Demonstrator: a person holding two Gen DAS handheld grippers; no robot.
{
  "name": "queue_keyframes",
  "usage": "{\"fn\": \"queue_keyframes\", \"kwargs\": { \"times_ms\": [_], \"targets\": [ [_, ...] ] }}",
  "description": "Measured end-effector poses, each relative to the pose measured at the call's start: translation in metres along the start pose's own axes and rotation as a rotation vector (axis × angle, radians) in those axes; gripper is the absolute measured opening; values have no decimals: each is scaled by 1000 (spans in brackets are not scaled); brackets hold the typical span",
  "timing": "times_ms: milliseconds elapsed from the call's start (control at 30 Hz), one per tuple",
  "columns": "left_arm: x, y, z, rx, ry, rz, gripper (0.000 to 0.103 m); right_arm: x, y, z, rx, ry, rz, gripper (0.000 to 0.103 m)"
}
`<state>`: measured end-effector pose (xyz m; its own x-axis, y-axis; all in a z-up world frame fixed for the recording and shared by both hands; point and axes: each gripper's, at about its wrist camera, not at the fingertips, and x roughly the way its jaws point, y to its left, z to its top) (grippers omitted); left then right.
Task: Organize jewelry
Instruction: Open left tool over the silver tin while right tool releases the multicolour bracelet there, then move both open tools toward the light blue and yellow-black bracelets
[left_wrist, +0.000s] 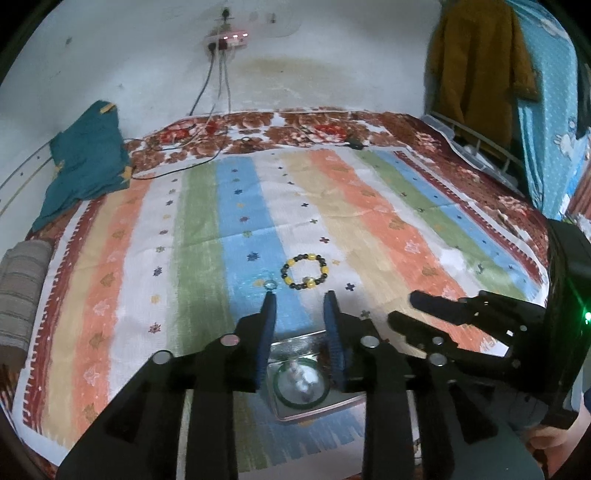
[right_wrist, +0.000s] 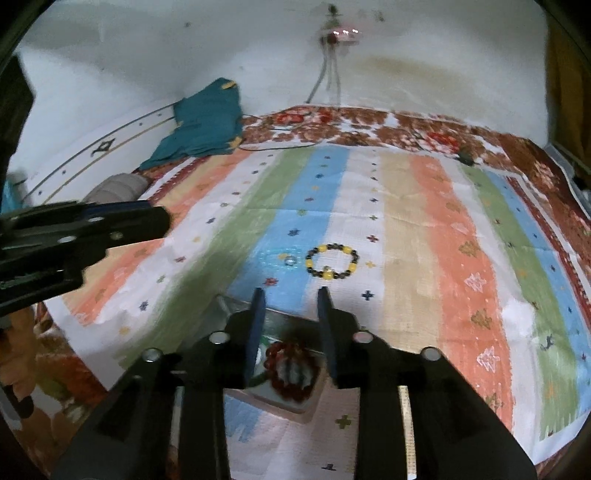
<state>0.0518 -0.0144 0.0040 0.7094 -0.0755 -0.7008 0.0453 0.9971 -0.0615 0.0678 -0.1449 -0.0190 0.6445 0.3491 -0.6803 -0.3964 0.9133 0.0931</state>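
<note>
currently: beaded bracelet (left_wrist: 305, 270) flat on striped cloth (left_wrist: 388, 221), just ahead of left gripper (left_wrist: 300, 295), jaws apart, empty; right gripper (right_wrist: 291, 291) likewise apart, similarly near.

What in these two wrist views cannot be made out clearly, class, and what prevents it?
- Metal tray: left wrist view, its sides covered by the left gripper.
- Red bead bracelet: right wrist view, blurred, flanked by the right gripper.
- Small clear item beside the yellow-and-black bead bracelet: too small to identify.
</note>
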Motion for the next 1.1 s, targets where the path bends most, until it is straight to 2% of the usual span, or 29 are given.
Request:
{"fn": "queue_keyframes", "kwargs": {
  "times_ms": [133, 300, 433, 767, 933, 1100],
  "targets": [
    [2, 7, 4, -29, 1, 9, 36, 2, -9, 1, 27, 8, -19, 36],
    [6, 11, 5, -50, 9, 39, 54, 5, -16, 4, 52, 14, -24, 46],
    [11, 18, 7, -74, 20, 71, 57, 8, -20, 6, 66, 22, -36, 50],
    [24, 26, 10, -82, 51, 102, 75, 15, -23, 11, 49, 23, -75, 67],
    [32, 32, 12, -102, 68, 112, 85, 20, -28, 16, 62, 26, -74, 72],
    [37, 37, 16, -120, 66, 109, 89, 26, -38, 21, 106, 30, -81, 77]
  ]
}}
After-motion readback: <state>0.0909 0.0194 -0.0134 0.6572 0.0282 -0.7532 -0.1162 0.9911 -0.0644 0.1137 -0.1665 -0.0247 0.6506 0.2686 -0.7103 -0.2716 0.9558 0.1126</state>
